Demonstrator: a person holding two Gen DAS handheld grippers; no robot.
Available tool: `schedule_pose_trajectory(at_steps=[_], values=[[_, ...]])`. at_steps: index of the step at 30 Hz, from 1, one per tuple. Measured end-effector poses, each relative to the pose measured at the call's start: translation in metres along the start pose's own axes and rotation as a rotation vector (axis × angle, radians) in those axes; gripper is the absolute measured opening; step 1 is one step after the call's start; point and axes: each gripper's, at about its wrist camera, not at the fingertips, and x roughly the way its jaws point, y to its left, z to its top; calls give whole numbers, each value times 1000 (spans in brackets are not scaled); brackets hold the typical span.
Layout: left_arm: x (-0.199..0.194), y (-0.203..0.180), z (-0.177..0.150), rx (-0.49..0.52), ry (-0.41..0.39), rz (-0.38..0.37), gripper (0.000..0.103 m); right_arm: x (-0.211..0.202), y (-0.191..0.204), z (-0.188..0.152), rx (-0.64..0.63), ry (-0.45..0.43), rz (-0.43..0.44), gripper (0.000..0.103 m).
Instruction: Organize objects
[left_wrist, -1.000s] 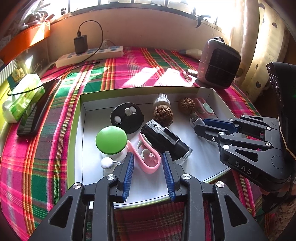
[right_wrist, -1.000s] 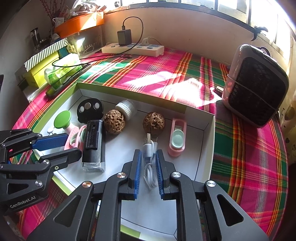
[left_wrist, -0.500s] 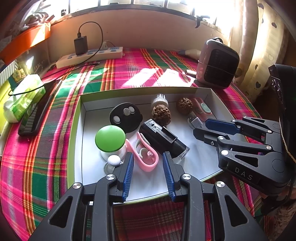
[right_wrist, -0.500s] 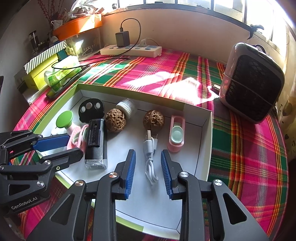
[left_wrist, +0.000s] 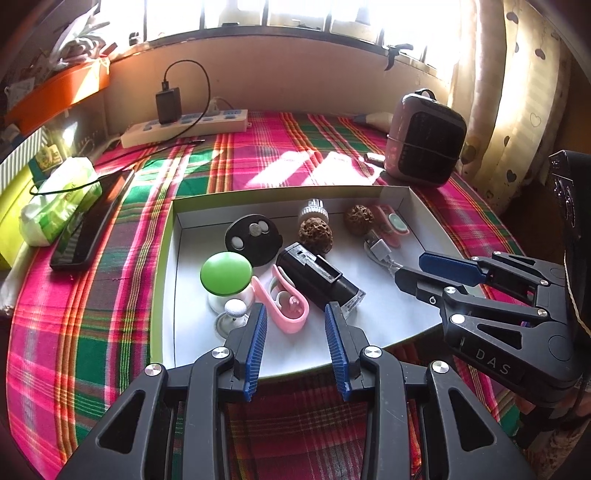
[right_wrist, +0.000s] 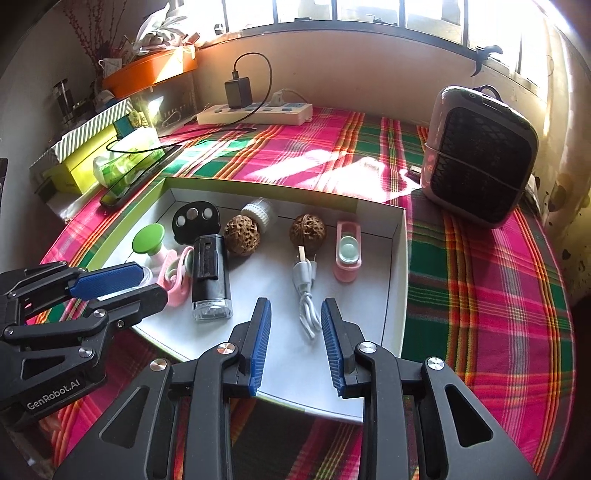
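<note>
Right gripper (right_wrist: 295, 343) has let go of white cable (right_wrist: 306, 291), now lying in tray (right_wrist: 397, 258); jaws part-open, empty. Left gripper (left_wrist: 295, 339) jaws likewise. Cable placed.

Both grippers tilt downward, side by side. The left gripper (left_wrist: 295, 314) has its jaws parted, nothing between them; the right gripper (right_wrist: 295, 310), at its three o'clock, likewise gapes empty
</note>
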Motion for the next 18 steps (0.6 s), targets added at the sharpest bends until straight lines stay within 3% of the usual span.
schedule_pose_trajectory(at_steps=[18], values=[[-33, -4, -20, 5, -58, 14, 31, -45, 22, -28, 34, -89, -39, 30]])
